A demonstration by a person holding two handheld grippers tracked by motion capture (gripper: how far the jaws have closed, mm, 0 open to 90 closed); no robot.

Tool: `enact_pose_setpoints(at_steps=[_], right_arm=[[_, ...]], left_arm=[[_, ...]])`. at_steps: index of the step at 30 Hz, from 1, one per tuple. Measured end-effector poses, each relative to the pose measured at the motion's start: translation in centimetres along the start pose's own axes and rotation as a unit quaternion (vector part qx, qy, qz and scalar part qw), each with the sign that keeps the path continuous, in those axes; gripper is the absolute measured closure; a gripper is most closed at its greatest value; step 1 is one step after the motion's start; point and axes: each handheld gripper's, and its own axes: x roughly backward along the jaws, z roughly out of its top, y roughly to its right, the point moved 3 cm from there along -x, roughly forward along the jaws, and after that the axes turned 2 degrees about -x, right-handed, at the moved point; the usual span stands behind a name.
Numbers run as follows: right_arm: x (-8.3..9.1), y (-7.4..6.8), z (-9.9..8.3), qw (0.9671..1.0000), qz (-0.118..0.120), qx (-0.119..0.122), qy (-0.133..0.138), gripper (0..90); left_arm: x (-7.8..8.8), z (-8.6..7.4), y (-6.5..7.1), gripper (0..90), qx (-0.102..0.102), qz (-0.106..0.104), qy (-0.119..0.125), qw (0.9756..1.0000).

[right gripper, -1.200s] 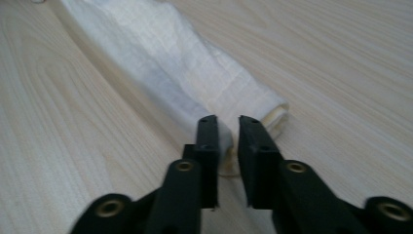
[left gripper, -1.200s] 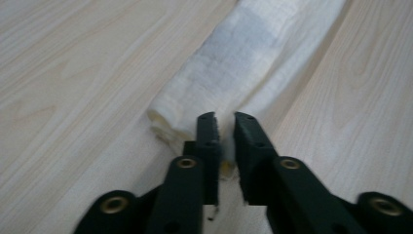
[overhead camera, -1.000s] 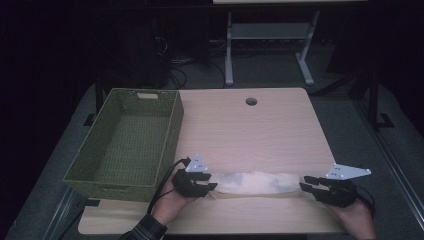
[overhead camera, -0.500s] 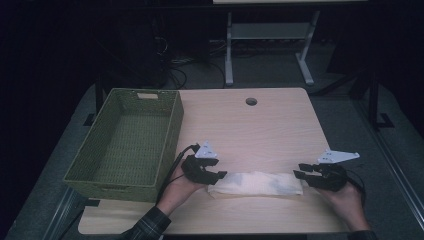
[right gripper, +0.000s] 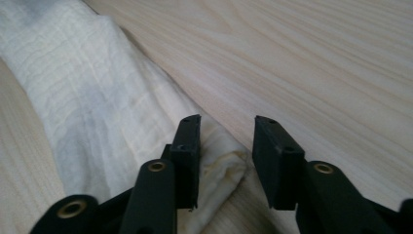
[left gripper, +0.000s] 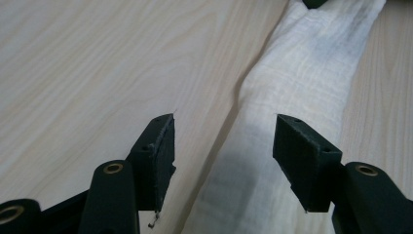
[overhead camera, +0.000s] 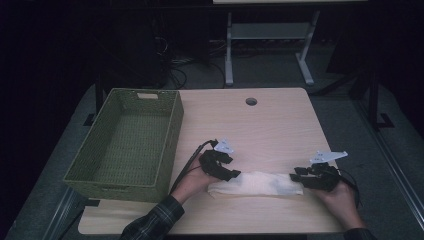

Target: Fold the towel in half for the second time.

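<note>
A white cloth (overhead camera: 260, 184), folded into a long strip, lies flat on the wooden table (overhead camera: 260, 130) near its front edge. My left gripper (overhead camera: 234, 175) is at the strip's left end. In the left gripper view the cloth (left gripper: 302, 63) runs under the left gripper (left gripper: 223, 131); its jaws have just been opening and stand apart above the fabric without pressing it. My right gripper (overhead camera: 296, 178) is at the strip's right end. In the right gripper view the right gripper (right gripper: 226, 129) is open, having narrowed slightly, with the cloth's (right gripper: 87, 83) corner under one jaw.
A green woven basket (overhead camera: 172, 130) stands with nothing in it on the table's left side. A round cable hole (overhead camera: 251, 101) sits near the far edge. Bare tabletop lies between the cloth and the hole. Dark floor and a metal stand are beyond the table.
Both grippers have moved inward toward each other and lower. The strip, held stretched between them before, now rests shorter on the table. The left jaws have opened off the cloth.
</note>
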Motion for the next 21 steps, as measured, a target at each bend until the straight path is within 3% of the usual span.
enact_pose_setpoints(at_steps=[4, 7, 9, 18, 21], right_arm=[[0.0, -0.1, 0.0, 1.0000, 0.005, 0.004, -0.003, 69.3], [0.0, -0.2, 0.0, 1.0000, 0.009, 0.003, -0.003, 72.6], [0.0, -0.2, 0.0, 0.9999, 0.009, 0.007, -0.004, 74.9], [0.0, -0.5, 0.0, 0.9999, 0.012, 0.006, -0.008, 80.6], [0.0, -0.5, 0.0, 0.9999, 0.011, 0.005, -0.007, 81.3]], left_arm=[[-1.5, -0.1, 0.3, 40.8, 0.001, -0.022, -0.018, 0.9996], [-2.3, -0.5, 0.3, 42.6, -0.007, -0.028, -0.042, 0.9987], [-2.4, -0.6, 0.4, 44.7, -0.006, -0.031, -0.044, 0.9985], [-2.3, -0.7, 0.7, 66.8, -0.017, -0.042, -0.047, 0.9979], [-2.3, -0.7, 0.8, 75.7, -0.014, -0.057, -0.050, 0.9970]])
